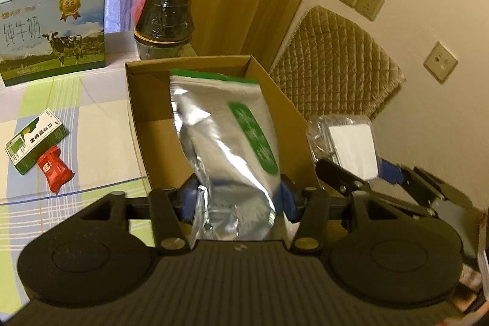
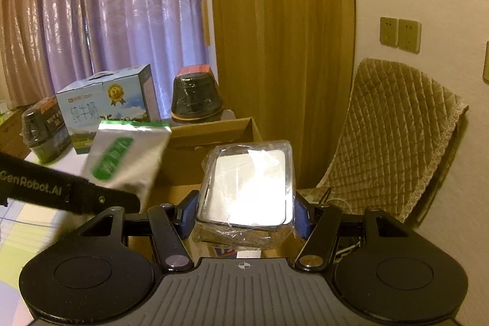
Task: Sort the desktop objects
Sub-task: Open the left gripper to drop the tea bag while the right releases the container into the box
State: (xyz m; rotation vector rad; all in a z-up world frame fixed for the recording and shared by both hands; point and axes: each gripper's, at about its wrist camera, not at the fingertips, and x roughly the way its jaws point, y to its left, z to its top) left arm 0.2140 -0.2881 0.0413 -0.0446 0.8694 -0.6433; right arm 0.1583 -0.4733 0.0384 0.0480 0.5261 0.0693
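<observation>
The table [image 1: 91, 118] under its checked cloth is the biggest thing before you, and on it the open cardboard box [image 1: 143, 112] sits just ahead of your left gripper [image 1: 238, 197]. Behind the box, to the left, stands the blue milk carton case [image 1: 55, 29] with the cow on it, and beside that a dark jar [image 1: 163, 20] with a red top, close to the box's far wall. A quilted chair [image 2: 394, 136] stands off to the right by the wall.

Your left gripper is clamped on the lower part of a silver foil pouch [image 1: 226, 142] with a green label, holding it upright above the box's open top (whether its top edge touches the inside you cannot tell). Your right gripper [image 2: 244, 216] pinches a clear-wrapped packet [image 2: 247, 185] with a white face, held up just right of the box.

On the cloth to your left lie a small green-and-white carton [image 1: 35, 139] and, touching it, a red sachet [image 1: 55, 170].
</observation>
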